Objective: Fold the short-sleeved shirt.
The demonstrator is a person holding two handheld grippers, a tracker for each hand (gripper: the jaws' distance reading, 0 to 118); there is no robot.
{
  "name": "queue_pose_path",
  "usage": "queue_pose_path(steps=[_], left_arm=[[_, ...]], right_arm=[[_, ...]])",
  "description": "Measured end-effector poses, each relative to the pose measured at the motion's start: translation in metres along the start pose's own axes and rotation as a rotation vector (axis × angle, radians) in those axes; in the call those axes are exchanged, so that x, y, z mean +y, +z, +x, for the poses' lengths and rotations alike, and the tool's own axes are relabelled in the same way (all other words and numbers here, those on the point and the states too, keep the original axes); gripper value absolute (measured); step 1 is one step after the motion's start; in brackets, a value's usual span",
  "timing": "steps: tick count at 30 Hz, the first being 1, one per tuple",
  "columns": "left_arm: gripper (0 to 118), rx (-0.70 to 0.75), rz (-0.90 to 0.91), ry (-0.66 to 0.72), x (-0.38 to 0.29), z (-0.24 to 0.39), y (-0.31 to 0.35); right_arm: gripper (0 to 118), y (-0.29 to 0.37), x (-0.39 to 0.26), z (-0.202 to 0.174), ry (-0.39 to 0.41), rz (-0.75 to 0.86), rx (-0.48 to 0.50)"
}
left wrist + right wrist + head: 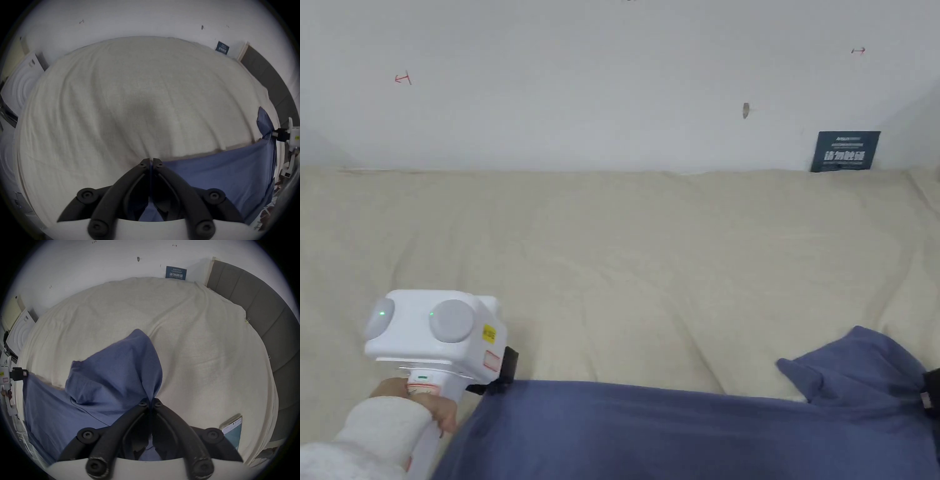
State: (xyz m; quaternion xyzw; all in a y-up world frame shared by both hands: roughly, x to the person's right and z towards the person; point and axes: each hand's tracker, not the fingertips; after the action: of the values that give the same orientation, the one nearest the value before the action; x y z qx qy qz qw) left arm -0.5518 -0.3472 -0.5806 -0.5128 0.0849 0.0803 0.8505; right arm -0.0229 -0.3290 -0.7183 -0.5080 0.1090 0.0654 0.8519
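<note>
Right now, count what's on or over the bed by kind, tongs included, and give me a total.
Blue short-sleeved shirt: 1
Tongs: 2, left tongs and right tongs, each shut on the shirt
Phone: 1
Cream bed sheet: 1
Total: 5

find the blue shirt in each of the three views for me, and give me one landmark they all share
Head view: the blue shirt spans the bottom edge, from the left gripper to the right border.
Left gripper view: lower right, one edge pinched between the closed jaws.
Right gripper view: centre and lower left, bunched at the right gripper.
Shared landmark: the dark blue sign against the wall.
</note>
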Motion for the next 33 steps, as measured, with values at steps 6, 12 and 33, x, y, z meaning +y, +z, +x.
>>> queue_pose_path(steps=[6, 12, 33], left_arm=[[3, -0.004, 0.056, -0.041, -0.004, 0.005, 0.04], [3, 0.006, 0.125, -0.051, -0.018, 0.01, 0.094], [3, -0.057, 0.076, 0.075, -0.298, -0.011, 0.156]], right_arm=[[0, 0.038, -0.003, 0.013, -0.011, 0.056, 0.014], [0, 0.099, -0.017, 0.019, -0.034, 0.154, 0.116], [0, 0.15, -0.29, 0.032, -0.033, 0.042, 0.185]])
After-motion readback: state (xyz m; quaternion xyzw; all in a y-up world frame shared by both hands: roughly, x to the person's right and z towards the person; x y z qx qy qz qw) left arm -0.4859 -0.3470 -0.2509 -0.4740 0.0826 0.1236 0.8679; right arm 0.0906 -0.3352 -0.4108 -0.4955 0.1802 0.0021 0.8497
